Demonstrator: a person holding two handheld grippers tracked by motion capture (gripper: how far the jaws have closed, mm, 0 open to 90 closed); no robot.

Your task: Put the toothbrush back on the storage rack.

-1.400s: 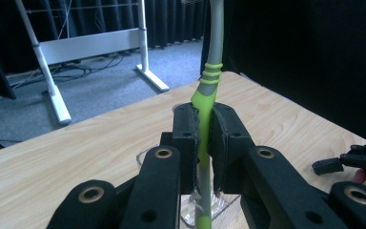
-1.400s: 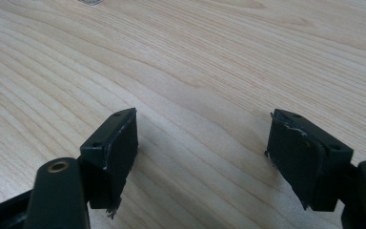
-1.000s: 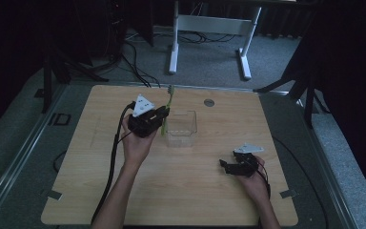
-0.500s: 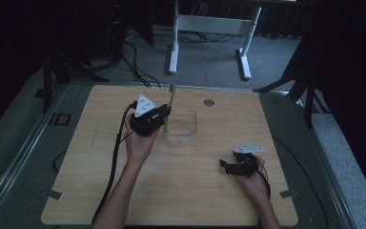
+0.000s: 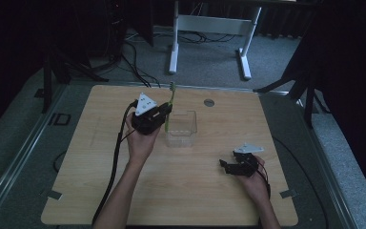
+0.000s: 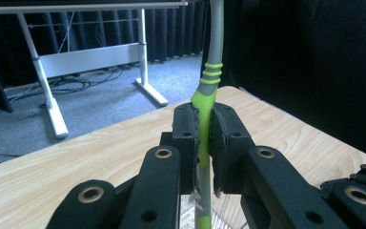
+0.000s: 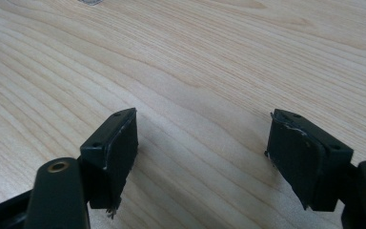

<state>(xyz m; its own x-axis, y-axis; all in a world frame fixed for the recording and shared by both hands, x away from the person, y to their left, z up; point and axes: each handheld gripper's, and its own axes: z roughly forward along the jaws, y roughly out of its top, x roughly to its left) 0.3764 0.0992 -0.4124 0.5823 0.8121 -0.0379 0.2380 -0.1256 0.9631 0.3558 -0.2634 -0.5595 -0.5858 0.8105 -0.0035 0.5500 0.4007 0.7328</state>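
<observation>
A green and grey toothbrush [image 5: 171, 102] stands nearly upright, pinched by its handle [image 6: 204, 124] in my left gripper [image 5: 164, 116], which is shut on it just left of a clear plastic box [image 5: 181, 129]. The brush's lower end hangs beside the box's left wall. In the left gripper view both pads [image 6: 190, 136] press the green handle from either side. My right gripper [image 5: 225, 165] rests low over the bare wood at the front right, open, with nothing between its fingers [image 7: 116, 148].
The wooden table [image 5: 100, 191] has a round metal grommet [image 5: 209, 102] near its back edge. A black cable [image 5: 116, 157] trails from the left gripper along the forearm. A white desk frame [image 5: 209, 28] stands on the floor beyond the table.
The left gripper has edged slightly right and down with the toothbrush, closer to the clear box. The right gripper has stayed put.
</observation>
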